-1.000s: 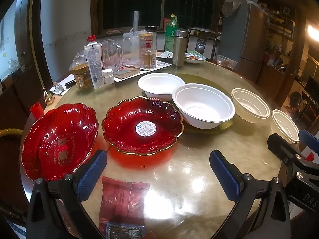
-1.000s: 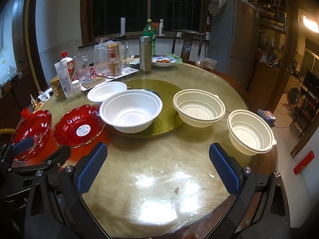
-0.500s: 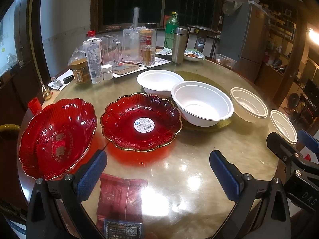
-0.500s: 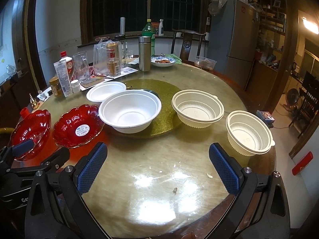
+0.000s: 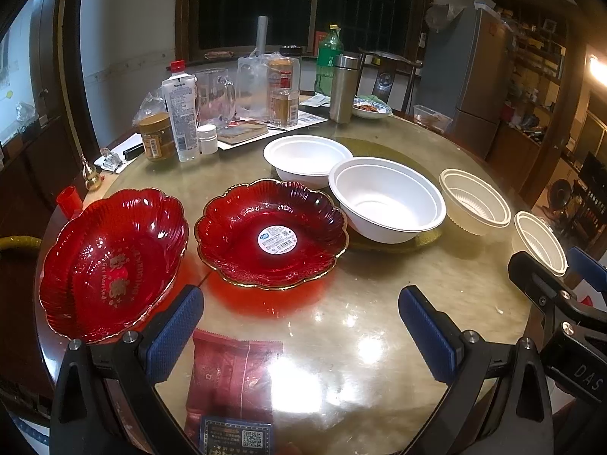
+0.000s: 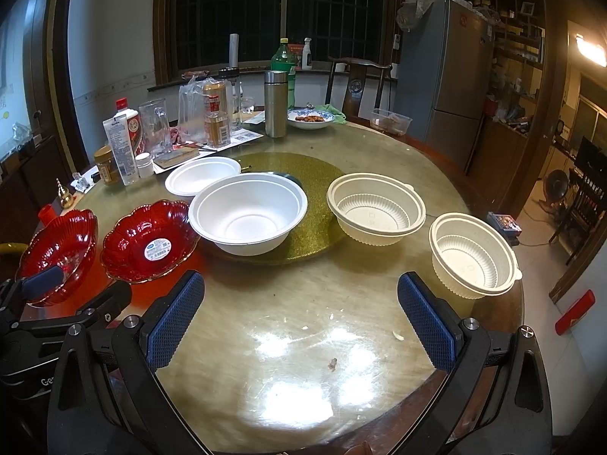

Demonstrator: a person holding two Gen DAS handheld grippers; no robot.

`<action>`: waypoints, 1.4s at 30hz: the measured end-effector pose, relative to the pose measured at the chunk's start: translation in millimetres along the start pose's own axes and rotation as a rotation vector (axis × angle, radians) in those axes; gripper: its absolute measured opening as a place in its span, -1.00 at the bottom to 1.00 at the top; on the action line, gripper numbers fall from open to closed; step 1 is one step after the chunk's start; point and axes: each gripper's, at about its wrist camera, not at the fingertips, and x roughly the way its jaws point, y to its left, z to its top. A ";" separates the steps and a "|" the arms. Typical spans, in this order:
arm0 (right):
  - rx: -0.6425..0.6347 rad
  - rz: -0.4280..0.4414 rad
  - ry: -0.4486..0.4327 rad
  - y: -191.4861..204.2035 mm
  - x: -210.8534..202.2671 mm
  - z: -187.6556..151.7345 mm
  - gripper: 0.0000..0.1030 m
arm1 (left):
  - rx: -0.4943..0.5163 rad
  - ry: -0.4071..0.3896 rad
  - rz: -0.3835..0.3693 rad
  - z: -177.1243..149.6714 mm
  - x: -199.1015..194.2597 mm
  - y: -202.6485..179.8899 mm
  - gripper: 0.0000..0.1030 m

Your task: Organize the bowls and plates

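Two red plates sit just ahead of left gripper; white bowl and two cream bowls lie ahead of right gripper. Both grippers wide open, empty, above table.

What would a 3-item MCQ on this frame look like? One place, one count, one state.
1. Where is the sticker-marked red dish?
A. left of the big white bowl
B. on the gold mat
C. inside a ribbed bowl

2. How many red dishes are there?
A. one
B. two
C. four

3. What state is the right tool in?
A. shut on a bowl
B. open, empty
C. shut on a dish

A: it sits left of that bowl.
B: a second red dish lies beside it.
B: its jaws stand wide apart over bare table.
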 end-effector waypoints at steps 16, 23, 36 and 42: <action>0.001 -0.004 -0.004 1.1 0.0 0.7 1.00 | 0.001 -0.006 0.009 0.2 -5.5 0.1 0.99; 0.001 -0.004 -0.005 1.2 -0.1 0.3 1.00 | 0.001 -0.009 0.014 -1.3 -7.3 0.3 0.99; 0.024 0.068 -0.007 4.8 -8.0 2.6 1.00 | 0.000 -0.001 0.006 -2.7 -13.2 5.5 0.99; 0.023 0.232 0.057 24.4 1.4 -1.6 1.00 | -0.106 -0.096 -0.089 -12.8 -51.9 56.5 0.99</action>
